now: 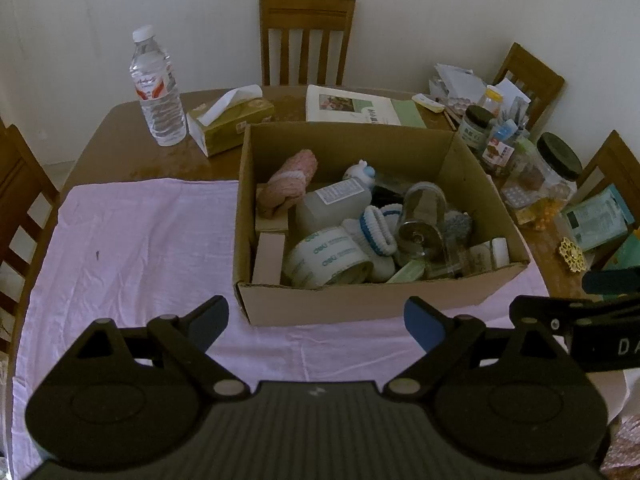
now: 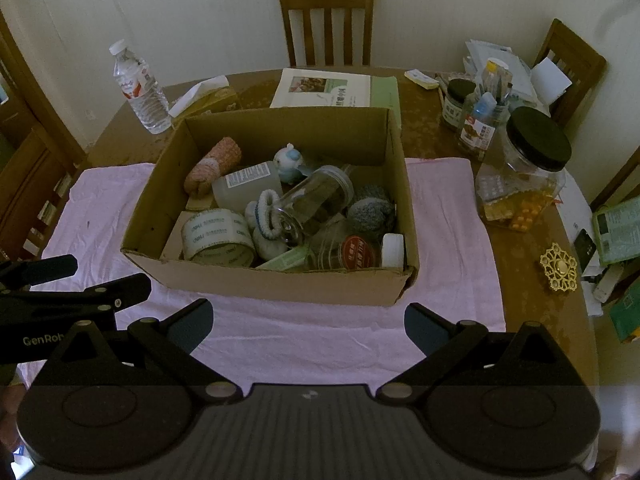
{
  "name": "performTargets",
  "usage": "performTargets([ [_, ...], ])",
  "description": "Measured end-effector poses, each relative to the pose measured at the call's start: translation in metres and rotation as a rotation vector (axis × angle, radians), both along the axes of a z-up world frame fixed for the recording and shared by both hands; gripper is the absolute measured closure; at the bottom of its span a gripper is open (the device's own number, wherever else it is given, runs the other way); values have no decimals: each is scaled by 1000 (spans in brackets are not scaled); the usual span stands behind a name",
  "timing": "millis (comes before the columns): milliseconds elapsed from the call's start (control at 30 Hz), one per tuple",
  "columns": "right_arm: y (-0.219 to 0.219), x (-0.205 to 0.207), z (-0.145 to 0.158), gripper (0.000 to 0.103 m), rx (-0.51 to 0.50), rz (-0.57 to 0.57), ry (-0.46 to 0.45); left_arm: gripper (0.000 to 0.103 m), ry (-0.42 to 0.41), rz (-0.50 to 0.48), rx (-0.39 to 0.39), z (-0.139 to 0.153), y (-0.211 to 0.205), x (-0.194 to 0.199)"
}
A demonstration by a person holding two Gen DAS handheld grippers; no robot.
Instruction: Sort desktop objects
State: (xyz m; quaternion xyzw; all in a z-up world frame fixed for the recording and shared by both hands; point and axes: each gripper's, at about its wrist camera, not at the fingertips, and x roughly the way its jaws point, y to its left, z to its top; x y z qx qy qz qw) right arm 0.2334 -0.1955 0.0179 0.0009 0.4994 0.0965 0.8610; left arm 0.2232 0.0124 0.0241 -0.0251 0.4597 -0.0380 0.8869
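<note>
Wooden chairs (image 1: 306,38) ring a brown table (image 1: 120,148) against a pale wall. Both grippers hover side by side above the pink cloth (image 1: 132,248), tilted down toward the box (image 2: 280,284). The left gripper (image 1: 316,320) and right gripper (image 2: 308,326) each have fingers spread wide, nothing between them. Tape (image 2: 218,236), a jar (image 2: 316,200) and rolled socks lie jumbled in the box. A bottle (image 1: 156,88) and tissues (image 1: 232,120) stand behind it.

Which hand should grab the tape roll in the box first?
Probably the left gripper: the tape roll lies at the box's near-left corner, closer to its side. Both grippers are open and empty, short of the box.
</note>
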Motion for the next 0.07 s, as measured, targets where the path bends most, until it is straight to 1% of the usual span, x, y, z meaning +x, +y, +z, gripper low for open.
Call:
performTargets([
  [67,-1,0,0,0,-1,1,-1,9,0,0,-2,0,0,0],
])
